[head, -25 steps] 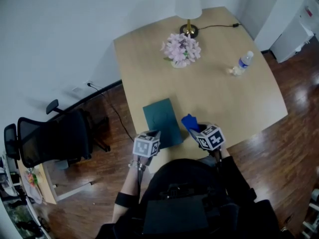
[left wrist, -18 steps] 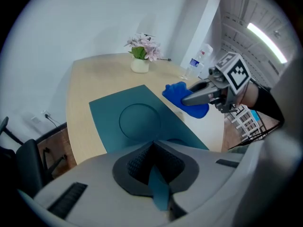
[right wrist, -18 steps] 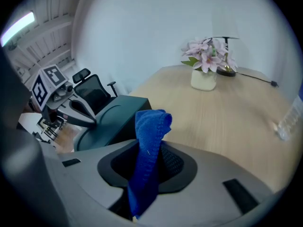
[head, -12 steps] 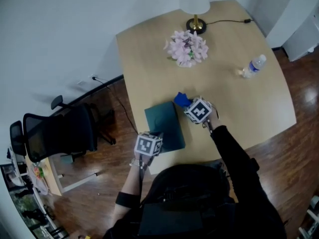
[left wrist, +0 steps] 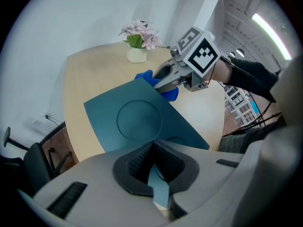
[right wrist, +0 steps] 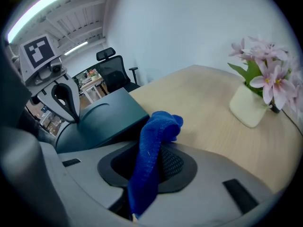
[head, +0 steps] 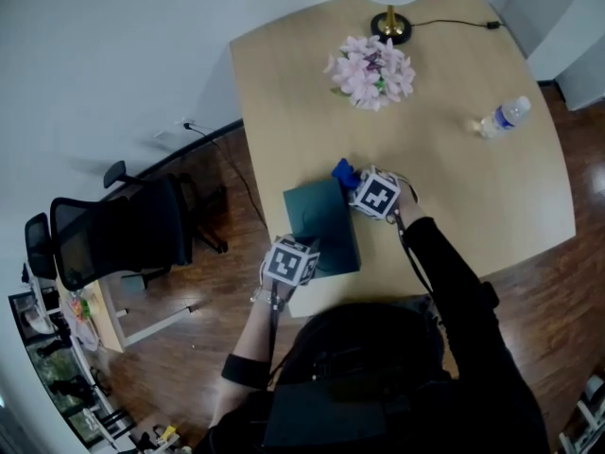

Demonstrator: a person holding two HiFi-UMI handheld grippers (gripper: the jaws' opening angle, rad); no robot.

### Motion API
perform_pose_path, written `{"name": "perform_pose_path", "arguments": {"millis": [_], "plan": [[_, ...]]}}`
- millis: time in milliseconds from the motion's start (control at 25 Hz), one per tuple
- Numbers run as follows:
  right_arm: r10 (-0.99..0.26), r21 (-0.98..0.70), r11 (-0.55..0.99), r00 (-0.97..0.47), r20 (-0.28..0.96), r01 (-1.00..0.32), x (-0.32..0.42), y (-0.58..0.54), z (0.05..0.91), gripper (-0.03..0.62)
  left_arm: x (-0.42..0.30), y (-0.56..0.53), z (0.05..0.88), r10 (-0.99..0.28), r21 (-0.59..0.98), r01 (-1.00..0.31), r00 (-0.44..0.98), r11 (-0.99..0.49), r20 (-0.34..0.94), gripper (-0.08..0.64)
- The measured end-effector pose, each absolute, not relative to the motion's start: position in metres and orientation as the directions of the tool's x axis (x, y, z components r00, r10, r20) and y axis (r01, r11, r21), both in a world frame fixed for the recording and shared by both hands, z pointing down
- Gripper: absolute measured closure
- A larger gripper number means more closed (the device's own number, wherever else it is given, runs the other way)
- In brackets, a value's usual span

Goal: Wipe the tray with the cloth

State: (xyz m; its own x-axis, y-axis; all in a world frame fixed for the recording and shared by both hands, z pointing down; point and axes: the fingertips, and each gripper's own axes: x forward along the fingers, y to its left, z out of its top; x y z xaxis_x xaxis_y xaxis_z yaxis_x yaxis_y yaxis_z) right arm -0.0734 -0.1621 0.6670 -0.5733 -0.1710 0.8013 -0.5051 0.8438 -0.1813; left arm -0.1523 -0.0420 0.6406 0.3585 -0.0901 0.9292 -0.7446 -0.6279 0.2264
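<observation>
Teal and flat, the tray (head: 321, 230) lies at the near edge of the table (head: 473, 187), and the left gripper (left wrist: 152, 167) has its jaws pinched together on the tray's near rim, a sliver of teal showing between the pads. That grip looks like the anchor for the wipe. It should hold the tray down firmly so it does not skid or pivot under the rubbing. To the tray's right, at its far right corner, the right gripper (right wrist: 149, 167) is clamped on the blue cloth (right wrist: 158, 136), whose loose end folds over just beside the tray's edge. Whether the fabric touches the rim I cannot tell. The step in hand appears to be bringing the cloth onto the tray. To do it well, I would lower the loose fold flat onto the surface rather than drag a bunched tip, then sweep in overlapping passes across the round recess in the middle. The passes should work toward the held rim and stop short of the left gripper's jaws. Around the tray, an office chair (head: 113, 239) stands well off to its left on the floor. A bunch of pink flowers (head: 371, 69) sits beyond the tray's far end, with a lamp (head: 391, 26) further back. A plastic bottle (head: 503, 117) lies well apart to the tray's right. None of these is close enough to obstruct the wiping — the only thing in the way is the left gripper on the near rim.
</observation>
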Motion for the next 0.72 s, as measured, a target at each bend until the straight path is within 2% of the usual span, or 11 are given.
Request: {"name": "perform_pose_path", "arguments": {"millis": [400, 720], "plan": [[-0.05, -0.253, 0.871, -0.59, 0.806, -0.42, -0.071, -0.067, 0.667, 0.485, -0.152, -0.041, 0.643, -0.07, 0.195, -0.688, 0.337, -0.699, 0.939, 0.56], [0.04, -0.338, 0.858, -0.606, 0.795, -0.386, -0.067, 0.028, 0.667, 0.485, -0.149, -0.042, 0.641, -0.05, 0.24, -0.671, 0.382, -0.701, 0.923, 0.56]]}}
